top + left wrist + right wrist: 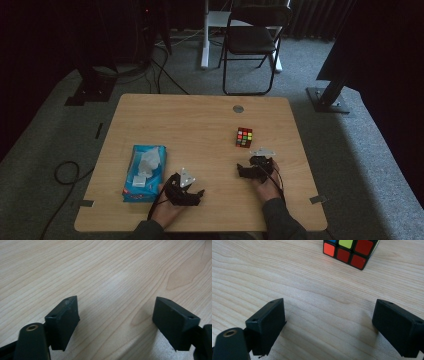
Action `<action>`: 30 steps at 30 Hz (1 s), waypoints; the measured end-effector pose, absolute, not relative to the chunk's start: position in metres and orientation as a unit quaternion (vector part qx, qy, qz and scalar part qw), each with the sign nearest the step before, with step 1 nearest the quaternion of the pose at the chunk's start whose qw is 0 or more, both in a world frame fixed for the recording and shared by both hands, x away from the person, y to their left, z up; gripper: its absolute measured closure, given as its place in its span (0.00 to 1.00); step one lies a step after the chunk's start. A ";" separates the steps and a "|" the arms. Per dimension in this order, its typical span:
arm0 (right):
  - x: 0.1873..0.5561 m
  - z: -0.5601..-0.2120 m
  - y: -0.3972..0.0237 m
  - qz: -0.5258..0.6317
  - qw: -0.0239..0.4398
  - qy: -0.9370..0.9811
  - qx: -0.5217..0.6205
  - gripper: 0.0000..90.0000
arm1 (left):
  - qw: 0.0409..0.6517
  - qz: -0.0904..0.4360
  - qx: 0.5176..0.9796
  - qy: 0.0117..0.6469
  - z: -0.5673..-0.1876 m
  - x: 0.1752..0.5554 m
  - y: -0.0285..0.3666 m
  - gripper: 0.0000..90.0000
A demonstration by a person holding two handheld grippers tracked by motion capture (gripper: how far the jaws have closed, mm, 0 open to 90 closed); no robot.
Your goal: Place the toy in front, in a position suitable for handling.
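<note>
A scrambled colour cube sits on the wooden table, right of centre. In the right gripper view the cube lies just ahead, showing red, orange and green squares. My right gripper rests low on the table a short way in front of the cube, open, with bare wood between its jaws. My left gripper lies near the front edge beside a tissue pack, also open over bare wood.
A blue tissue pack with a white tissue sticking out lies at the front left. A grey round cap sits in the table near its far edge. A black folding chair stands beyond the table.
</note>
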State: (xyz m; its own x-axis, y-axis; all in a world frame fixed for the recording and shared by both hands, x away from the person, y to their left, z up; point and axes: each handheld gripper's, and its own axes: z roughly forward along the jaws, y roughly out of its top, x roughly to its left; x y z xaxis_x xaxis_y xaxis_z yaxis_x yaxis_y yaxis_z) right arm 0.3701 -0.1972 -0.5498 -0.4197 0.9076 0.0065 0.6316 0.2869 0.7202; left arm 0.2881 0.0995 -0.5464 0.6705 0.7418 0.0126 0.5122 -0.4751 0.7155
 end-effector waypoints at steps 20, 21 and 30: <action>0.369 -0.549 -0.195 0.327 0.210 0.771 0.504 0.12 | 0.351 0.160 0.846 0.367 -0.546 0.290 0.098 0.20; 0.370 -0.549 -0.195 0.326 0.209 0.772 0.503 0.12 | 0.351 0.160 0.846 0.367 -0.546 0.290 0.098 0.20; 0.377 -0.542 -0.189 0.298 0.184 0.792 0.499 0.16 | 0.351 0.160 0.847 0.367 -0.546 0.290 0.098 0.20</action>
State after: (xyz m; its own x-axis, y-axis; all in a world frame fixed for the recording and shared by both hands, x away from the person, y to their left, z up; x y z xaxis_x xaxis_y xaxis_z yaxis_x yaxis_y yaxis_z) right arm 0.3769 -0.1894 -0.5415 -0.4334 0.9012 0.0058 0.6812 0.3234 0.6568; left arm 0.2903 0.0984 -0.5464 0.6792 0.7338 0.0134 0.5093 -0.4844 0.7113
